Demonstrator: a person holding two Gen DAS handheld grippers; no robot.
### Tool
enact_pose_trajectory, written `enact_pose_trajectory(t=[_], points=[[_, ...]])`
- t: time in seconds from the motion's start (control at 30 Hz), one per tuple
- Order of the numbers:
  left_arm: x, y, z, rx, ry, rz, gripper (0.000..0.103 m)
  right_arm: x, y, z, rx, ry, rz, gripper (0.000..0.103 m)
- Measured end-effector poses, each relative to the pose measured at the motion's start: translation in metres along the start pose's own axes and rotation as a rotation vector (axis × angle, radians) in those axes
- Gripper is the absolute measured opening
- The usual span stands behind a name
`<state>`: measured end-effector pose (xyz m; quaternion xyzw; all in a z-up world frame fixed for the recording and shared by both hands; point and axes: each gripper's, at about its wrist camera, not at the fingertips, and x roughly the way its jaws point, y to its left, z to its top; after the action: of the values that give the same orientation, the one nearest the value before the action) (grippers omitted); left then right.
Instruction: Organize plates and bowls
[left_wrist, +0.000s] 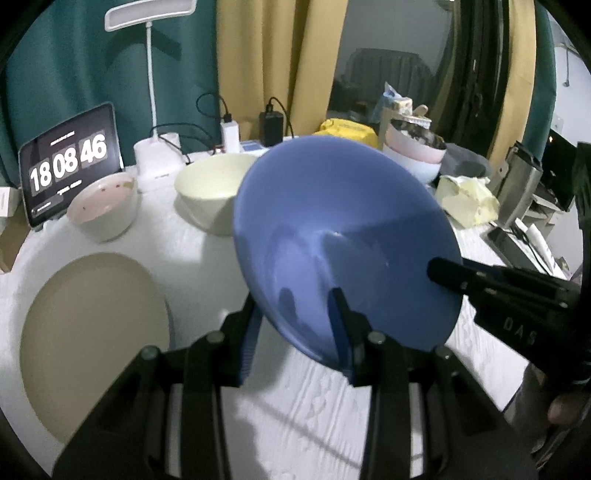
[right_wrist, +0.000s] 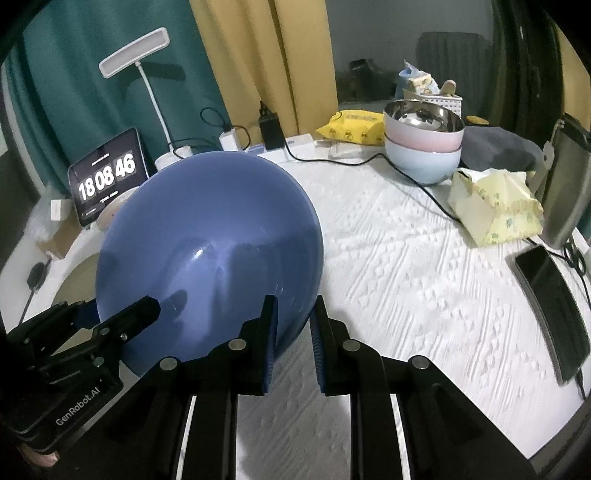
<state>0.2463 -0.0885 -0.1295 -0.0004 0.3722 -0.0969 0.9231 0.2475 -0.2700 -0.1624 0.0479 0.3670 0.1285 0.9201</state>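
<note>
Nearest the lenses, both grippers carry the blue plate tilted above the white counter: the left gripper has its jaws pinching the plate's near rim, and the right gripper has its jaws pinching the opposite rim. Judged from the task, the plate should be levelled and lowered onto the beige plate, which lies left of the blue plate, with both grips released together. Beyond the blue plate stand a cream bowl and a soiled pink bowl, close enough to be knocked. Farther behind the blue plate are stacked bowls, a tissue pack and a clock tablet.
</note>
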Motion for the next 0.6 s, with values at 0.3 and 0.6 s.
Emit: enact_pose_trajectory(t=[0.3, 0.6], points=[[-0.005, 0.006, -0.015, -0.008, 0.036, -0.004, 0.038, -0.005, 0.009, -0.011, 0.009, 0.029, -0.005, 0.019], [-0.015, 0.01, -0.017, -0.013, 0.028, -0.004, 0.039, -0.01, 0.013, -0.007, 0.01, 0.018, -0.016, 0.021]])
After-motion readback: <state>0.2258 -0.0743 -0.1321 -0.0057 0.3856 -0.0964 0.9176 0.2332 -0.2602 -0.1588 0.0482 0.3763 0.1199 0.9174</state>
